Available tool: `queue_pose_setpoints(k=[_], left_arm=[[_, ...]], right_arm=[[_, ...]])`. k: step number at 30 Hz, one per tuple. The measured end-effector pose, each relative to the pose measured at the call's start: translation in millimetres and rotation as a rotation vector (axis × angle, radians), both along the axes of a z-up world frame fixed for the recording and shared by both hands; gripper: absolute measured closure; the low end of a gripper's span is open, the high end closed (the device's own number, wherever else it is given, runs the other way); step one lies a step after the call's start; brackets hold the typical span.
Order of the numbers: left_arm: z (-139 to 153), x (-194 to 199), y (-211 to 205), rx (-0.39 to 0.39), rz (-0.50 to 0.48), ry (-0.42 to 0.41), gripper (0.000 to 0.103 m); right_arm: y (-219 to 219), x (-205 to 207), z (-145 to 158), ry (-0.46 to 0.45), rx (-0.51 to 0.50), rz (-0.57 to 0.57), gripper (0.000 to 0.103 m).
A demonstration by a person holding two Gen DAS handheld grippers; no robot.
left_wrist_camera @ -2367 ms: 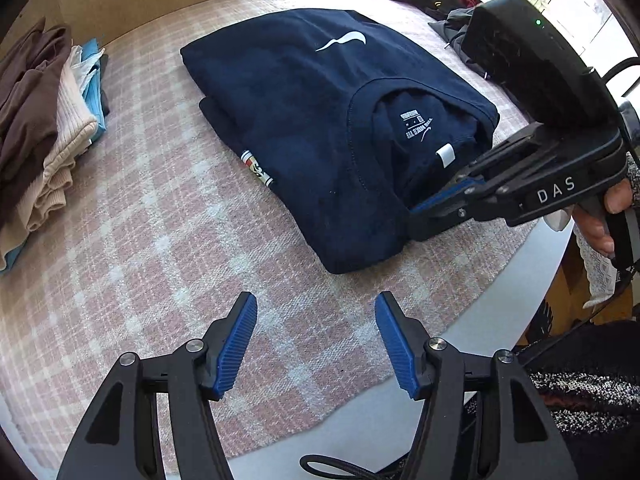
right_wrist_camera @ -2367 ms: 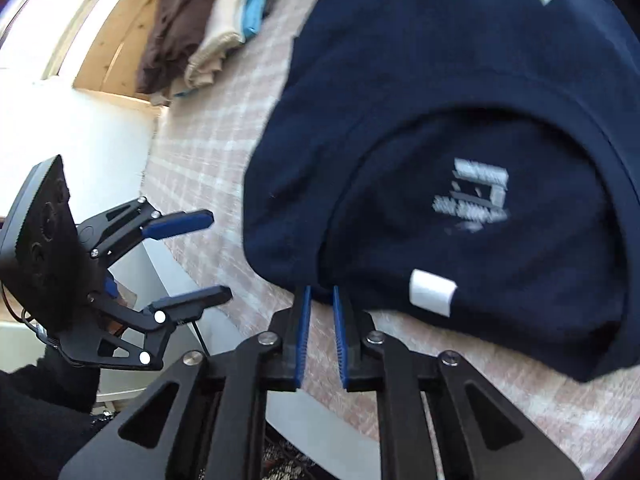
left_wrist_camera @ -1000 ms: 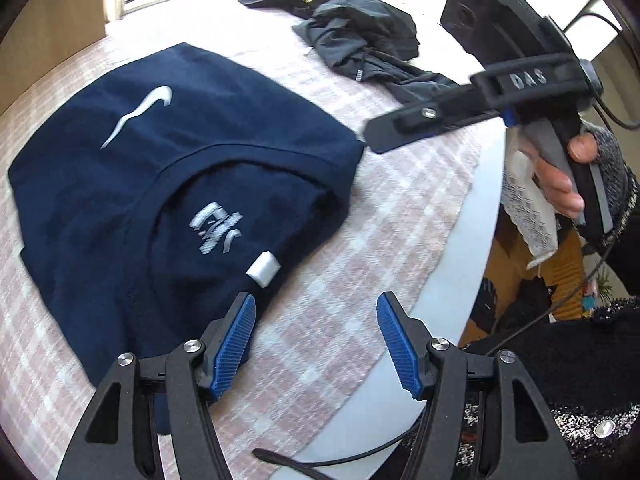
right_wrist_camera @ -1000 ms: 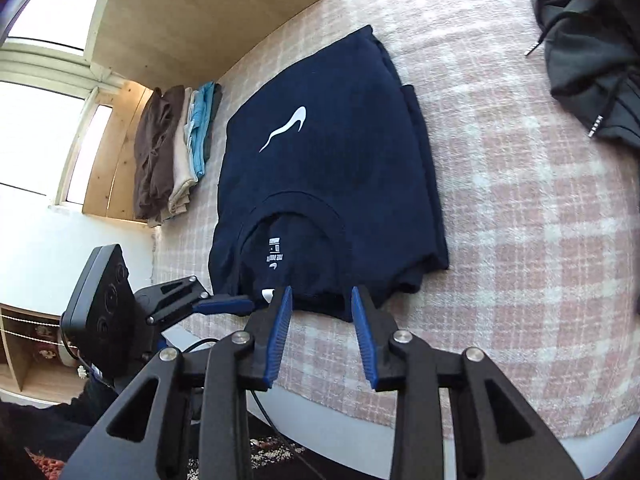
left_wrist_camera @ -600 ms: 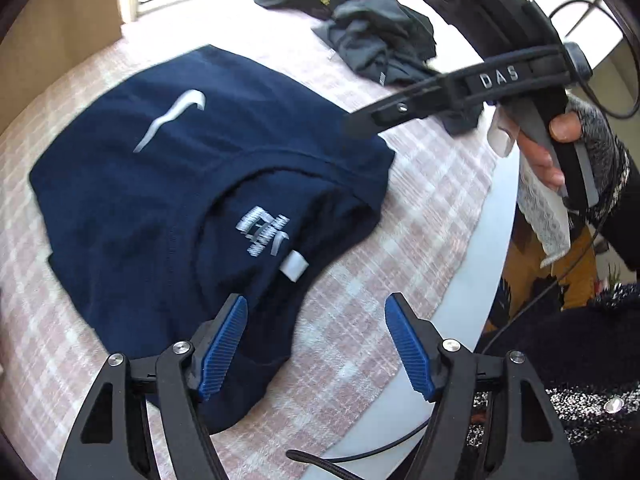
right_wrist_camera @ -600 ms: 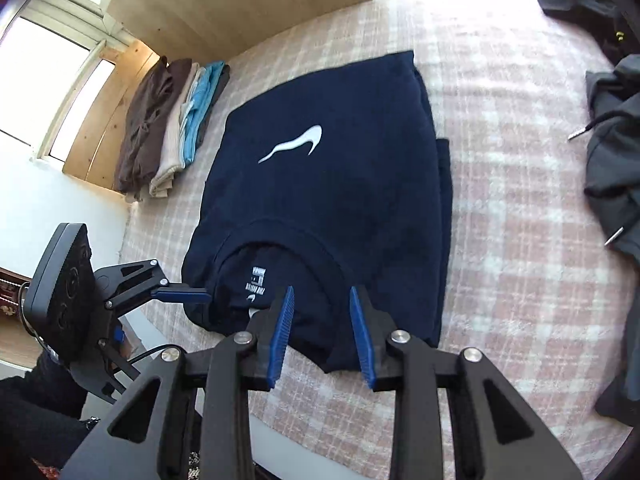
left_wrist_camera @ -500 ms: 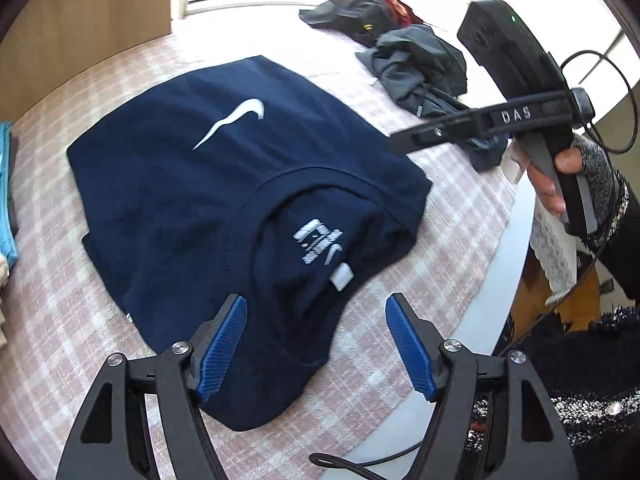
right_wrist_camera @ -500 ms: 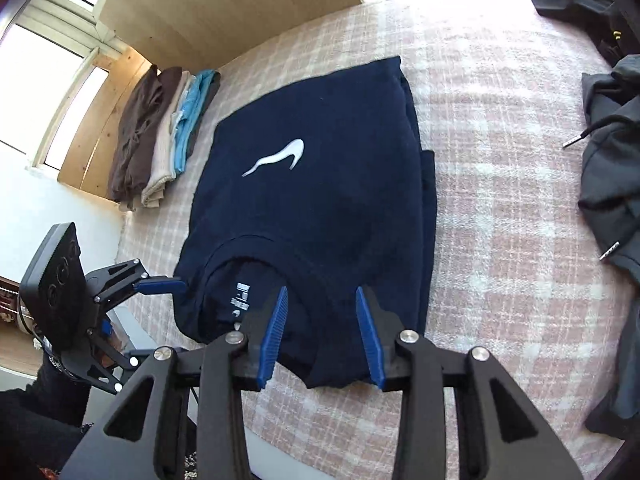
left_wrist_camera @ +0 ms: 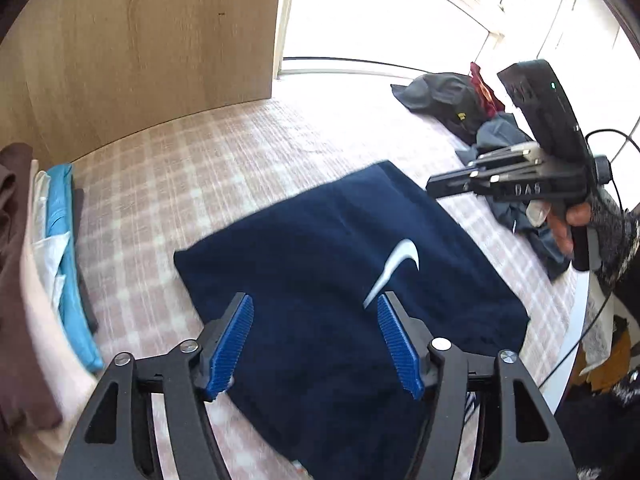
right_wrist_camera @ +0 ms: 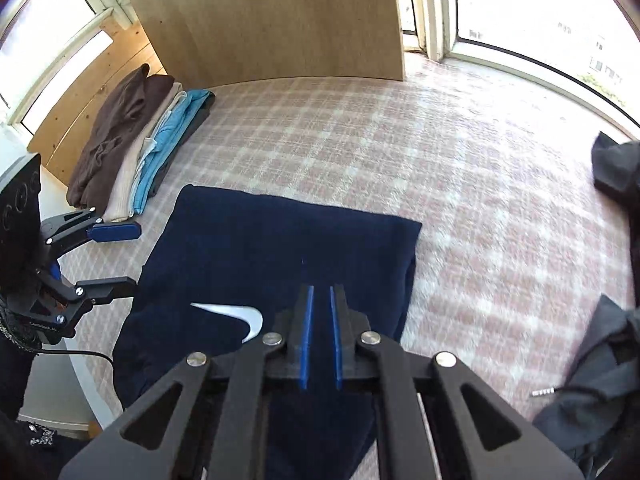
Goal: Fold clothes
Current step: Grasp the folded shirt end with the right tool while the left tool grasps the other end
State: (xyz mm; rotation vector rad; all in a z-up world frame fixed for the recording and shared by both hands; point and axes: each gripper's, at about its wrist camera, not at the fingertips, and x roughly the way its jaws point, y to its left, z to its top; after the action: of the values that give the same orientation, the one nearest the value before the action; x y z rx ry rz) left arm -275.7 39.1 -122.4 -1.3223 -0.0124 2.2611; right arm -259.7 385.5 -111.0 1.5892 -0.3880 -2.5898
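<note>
Hovering over the folded navy cotton t-shirt (left_wrist_camera: 320,280): left tongs (left_wrist_camera: 316,344) wide, right tongs (right_wrist_camera: 321,336) nearly closed, empty; next, probably stacking it.

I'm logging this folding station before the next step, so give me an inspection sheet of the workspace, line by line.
Surface: pink plaid tablecloth, flat.
Job's things: navy shirt folded, white logo up; folded stack at the left edge.
Clutter: dark unfolded garments heaped at the far right.
Grippers: left tongs open above the shirt; right tongs nearly closed, gripping nothing.
Cables: black cable hanging off the table edge.
Surroundings: wooden panel behind, bright windows.
</note>
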Motion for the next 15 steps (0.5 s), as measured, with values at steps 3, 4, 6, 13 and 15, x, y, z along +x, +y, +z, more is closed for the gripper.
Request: queue_pose_setpoints(k=[3,4,6,13,15], left_arm=[[-27.8,-37.4,-4.4,0.003,0.028,-0.072,0.047],[-32.5,-41.1,-13.6,-0.015,0.038,-0.075,0.051],[-34.4,-41.4,-37.1,-0.05,0.075,-0.068,0.063],[-35.7,-50.7,-102.4,0.119,0.241,-0.155,0.051],[-43.4,-56.5,-94.0,0.103,0.199,-0.176,0.052]], right_arm=[[3.8,-24.7,-15.0,-0.046,0.003,0.03,0.094],[10.0,-27.3,-22.5,-0.073,0.015,0.019,0.095],[36.1,-22.3,-24.5,-0.086,-0.052,-0.032,0.103],[84.8,-7.0,-2.8,-0.048,-0.17,-0.122,0.078],[90.7,-10.6,-8.2,-0.065,-0.24,-0.144,0.078]])
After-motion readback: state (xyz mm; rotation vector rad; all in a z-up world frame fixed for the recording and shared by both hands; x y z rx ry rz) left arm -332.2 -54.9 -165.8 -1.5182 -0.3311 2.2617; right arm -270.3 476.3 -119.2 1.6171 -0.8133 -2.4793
